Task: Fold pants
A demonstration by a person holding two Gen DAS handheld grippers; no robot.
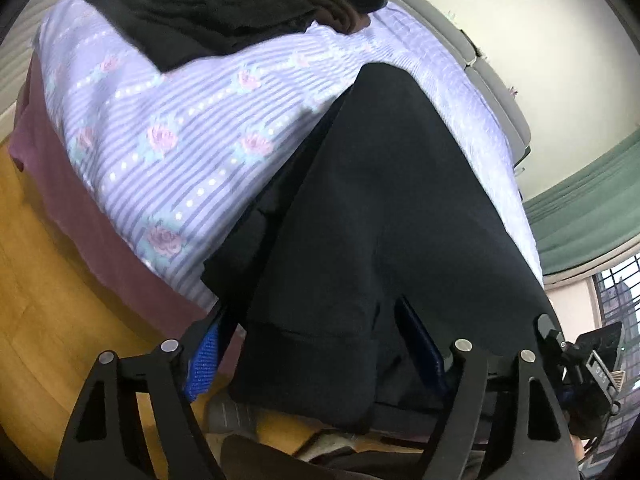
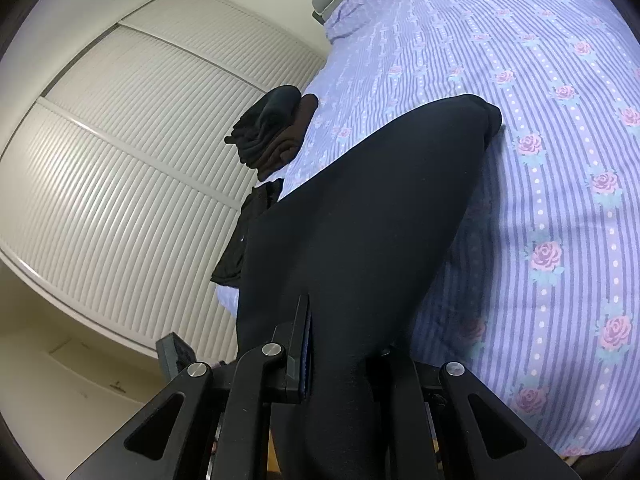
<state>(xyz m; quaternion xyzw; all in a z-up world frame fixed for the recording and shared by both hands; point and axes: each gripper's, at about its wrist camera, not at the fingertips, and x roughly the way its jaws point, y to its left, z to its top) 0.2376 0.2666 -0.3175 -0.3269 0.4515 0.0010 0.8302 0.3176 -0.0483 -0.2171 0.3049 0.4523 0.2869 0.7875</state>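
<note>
Left wrist view: the left gripper (image 1: 320, 336) stands wide open at the bottom of the frame, its 2 blue-padded fingers (image 1: 206, 354) spread to either side of the near end of the black pants (image 1: 372, 200). The cloth lies between the jaws, yet the left pad shows clear blue beside it and does not press on it; whether the right pad touches the fabric cannot be told. The pants run from the lower centre up to a rounded fold at centre right, draped over the edge of a bed with a lilac striped, rose-printed sheet (image 1: 180, 120). A pile of dark folded clothes (image 1: 200, 12) sits at the upper left of the bed. Part of the right gripper (image 1: 588, 364) shows at the lower right edge.

Right wrist view: the right gripper (image 2: 340, 344) at the bottom centre is nearly closed, clamped on the black pants (image 2: 368, 216), which cover its right finger while the left finger's (image 2: 300, 344) pad presses the cloth. The fabric stretches from the jaws up to a folded end at centre right on the sheet (image 2: 560, 160). The dark clothes (image 2: 272, 132) lie at the bed's left edge, before white slatted doors (image 2: 120, 160).
</note>
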